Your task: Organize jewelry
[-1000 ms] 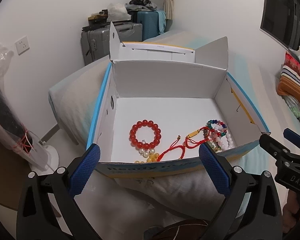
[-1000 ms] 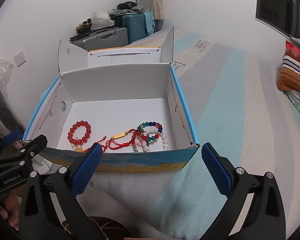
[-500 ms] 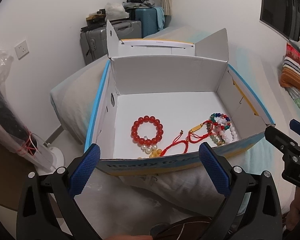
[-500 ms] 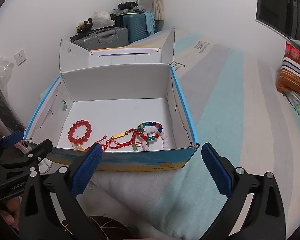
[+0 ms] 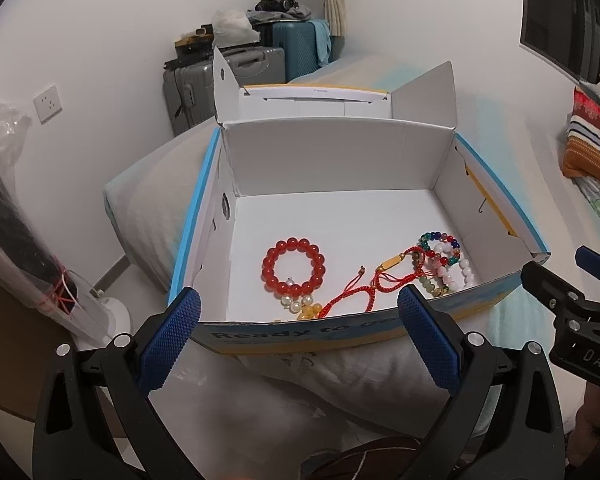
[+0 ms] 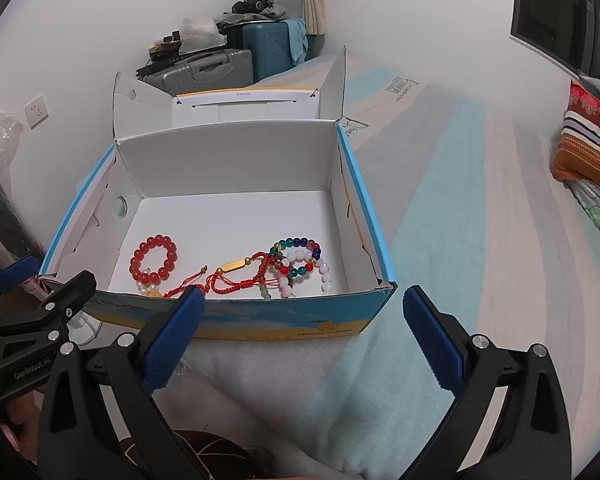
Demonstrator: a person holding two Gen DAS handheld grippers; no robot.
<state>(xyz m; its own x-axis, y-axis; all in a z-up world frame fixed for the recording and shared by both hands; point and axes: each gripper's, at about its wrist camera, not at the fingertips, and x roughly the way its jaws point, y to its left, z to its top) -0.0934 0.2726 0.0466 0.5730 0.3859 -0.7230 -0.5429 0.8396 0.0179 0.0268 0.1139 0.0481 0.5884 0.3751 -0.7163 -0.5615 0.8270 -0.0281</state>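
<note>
An open white cardboard box [image 5: 332, 160] with blue edges sits on a bed; it also shows in the right wrist view [image 6: 228, 160]. Inside lie a red bead bracelet [image 5: 293, 267] [image 6: 154, 260], a red cord with a gold tube [image 5: 374, 280] [image 6: 232, 274], a multicoloured bead bracelet [image 5: 440, 246] [image 6: 298, 256], white and pink beads [image 5: 458, 276] and yellow and pearl beads [image 5: 304, 306]. My left gripper [image 5: 300, 336] is open and empty just before the box's near wall. My right gripper [image 6: 304, 336] is open and empty at the box's near right corner.
The box rests on a white pillow [image 5: 300, 384] on a striped teal and grey bedspread [image 6: 480, 240]. Suitcases [image 5: 228, 76] stand against the far wall. A striped cushion [image 6: 588, 148] lies at the right. A plastic-wrapped fan [image 5: 40, 272] stands on the left floor.
Both grippers have drifted slightly nearer the box, so its inside shows more fully. The jewelry has not moved and both grippers stay open.
</note>
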